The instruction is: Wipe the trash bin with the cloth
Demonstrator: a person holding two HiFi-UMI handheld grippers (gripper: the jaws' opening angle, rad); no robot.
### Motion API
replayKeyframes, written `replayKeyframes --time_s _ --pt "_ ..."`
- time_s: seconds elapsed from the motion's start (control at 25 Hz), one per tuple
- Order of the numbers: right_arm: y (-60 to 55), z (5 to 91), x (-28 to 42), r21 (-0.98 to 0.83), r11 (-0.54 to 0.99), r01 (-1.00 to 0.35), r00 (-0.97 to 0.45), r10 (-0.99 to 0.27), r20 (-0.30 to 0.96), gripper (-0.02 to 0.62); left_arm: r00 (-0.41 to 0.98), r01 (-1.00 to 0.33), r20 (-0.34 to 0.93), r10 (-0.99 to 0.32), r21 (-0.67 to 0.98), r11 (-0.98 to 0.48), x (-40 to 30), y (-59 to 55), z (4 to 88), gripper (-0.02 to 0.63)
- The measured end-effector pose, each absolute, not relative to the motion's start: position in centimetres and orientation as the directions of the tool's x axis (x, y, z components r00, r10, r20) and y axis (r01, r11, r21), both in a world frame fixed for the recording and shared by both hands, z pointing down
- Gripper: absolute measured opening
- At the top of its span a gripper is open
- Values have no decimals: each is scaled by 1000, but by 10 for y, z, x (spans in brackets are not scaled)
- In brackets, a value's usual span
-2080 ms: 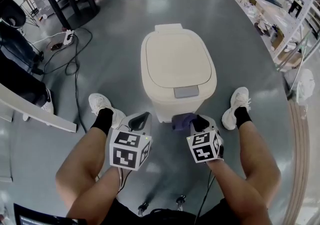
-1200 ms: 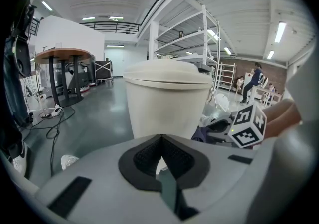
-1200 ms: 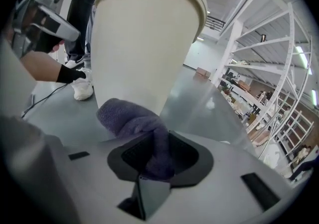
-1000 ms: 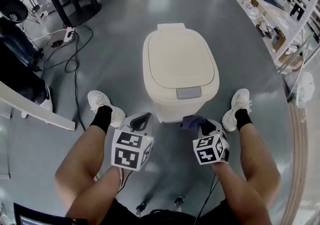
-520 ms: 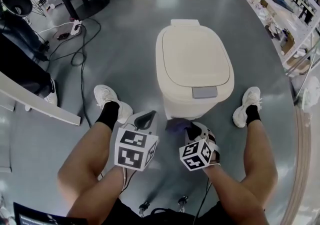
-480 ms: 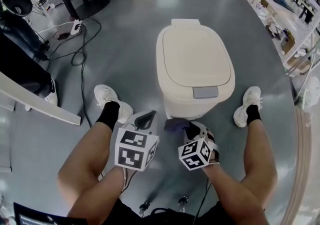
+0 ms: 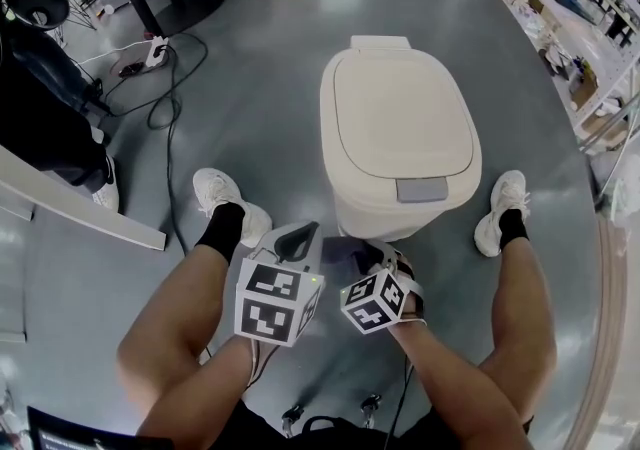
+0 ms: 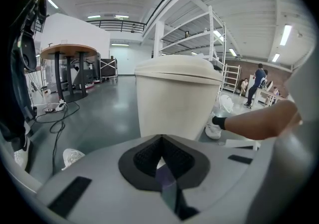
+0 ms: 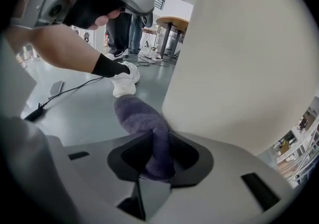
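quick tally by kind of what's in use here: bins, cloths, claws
trash bin: 1
purple cloth: 1
claws: 2 (left claw shut on nothing, right claw shut on the cloth)
total: 4

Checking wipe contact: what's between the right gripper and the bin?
Only the purple cloth, clamped in the right gripper and reaching the trash bin at its lower wall; whether it touches is unclear. Right gripper view shows it.

A big workshop-like lab hall: polished grey floor [image 7: 270,68], tall metal shelving [image 8: 212,34], loose cables [image 7: 168,128].
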State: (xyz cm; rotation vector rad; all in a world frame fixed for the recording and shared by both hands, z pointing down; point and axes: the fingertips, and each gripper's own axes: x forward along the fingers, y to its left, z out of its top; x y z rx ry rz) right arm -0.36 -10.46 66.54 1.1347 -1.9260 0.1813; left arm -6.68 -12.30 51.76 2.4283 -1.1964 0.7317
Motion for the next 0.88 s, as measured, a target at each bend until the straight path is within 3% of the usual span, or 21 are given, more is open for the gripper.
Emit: replayKeyframes --time_s 0.88 --pt "-98 674 52 274 495 -824 -137 -645 752 101 517 -773 605 -605 27 -633 -45 -115 528 -3"
